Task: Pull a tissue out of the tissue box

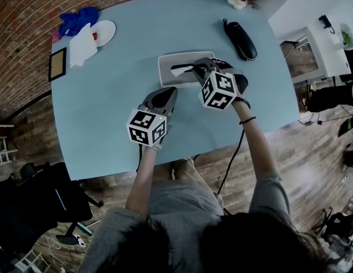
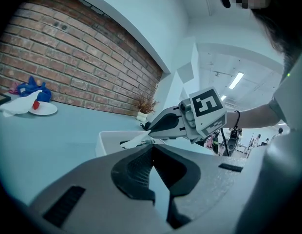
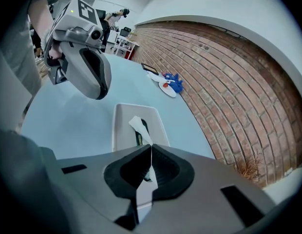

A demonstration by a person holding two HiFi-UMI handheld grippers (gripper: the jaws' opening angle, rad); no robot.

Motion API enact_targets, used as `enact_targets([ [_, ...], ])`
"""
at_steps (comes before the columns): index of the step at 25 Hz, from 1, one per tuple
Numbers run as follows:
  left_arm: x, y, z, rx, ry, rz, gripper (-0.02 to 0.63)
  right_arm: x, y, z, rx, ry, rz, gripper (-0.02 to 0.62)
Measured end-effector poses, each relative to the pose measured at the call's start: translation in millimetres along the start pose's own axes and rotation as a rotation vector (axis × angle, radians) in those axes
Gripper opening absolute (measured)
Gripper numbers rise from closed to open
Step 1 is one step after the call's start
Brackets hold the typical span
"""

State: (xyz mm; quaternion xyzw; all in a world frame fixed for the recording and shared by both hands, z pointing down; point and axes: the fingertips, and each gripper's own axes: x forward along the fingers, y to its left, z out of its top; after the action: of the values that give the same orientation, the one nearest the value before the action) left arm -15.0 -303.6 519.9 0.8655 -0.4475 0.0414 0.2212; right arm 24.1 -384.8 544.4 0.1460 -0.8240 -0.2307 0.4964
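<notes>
On the far left of the table (image 1: 119, 95) there's a white plate (image 1: 107, 30) w/ a small red thing on it (can't tell what), plus a blue cloth (image 1: 78, 20) just behind. None of that matters for this job.

Next over is my left claw (image 1: 169, 92). Jaws are together w/ nothing in them, parked just beside the near edge of the tissue box (image 1: 165, 75). Can't tell if it's touching the box.

The box sits mid-table, lying flat, slot facing up. One tissue (image 3: 140, 126) pokes up out of the slot, and the rest of it is still inside afaict.

Then my right claw (image 3: 151, 149), angled down over the box, pinched tight on the free end of that tissue.

So progress imo: the grab is done, the pull isn't. What's left is to draw it up and away til it clears the slot. The box looks light, so it might lift along w/ it.
</notes>
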Motion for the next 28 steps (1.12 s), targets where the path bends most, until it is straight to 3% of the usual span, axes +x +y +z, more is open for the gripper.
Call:
enact_targets([
  [18,-5.5,-9.4,33.1,0.052,-0.05,-0.006,0.003,-31.1,-25.4,16.1,0.016,-0.043,-0.071,0.002],
  [28,-16.1,-18.9,56.1,0.09,-0.09,-0.012,0.003,-57.8,-36.1,29.0,0.075,-0.096,-0.133,0.002],
])
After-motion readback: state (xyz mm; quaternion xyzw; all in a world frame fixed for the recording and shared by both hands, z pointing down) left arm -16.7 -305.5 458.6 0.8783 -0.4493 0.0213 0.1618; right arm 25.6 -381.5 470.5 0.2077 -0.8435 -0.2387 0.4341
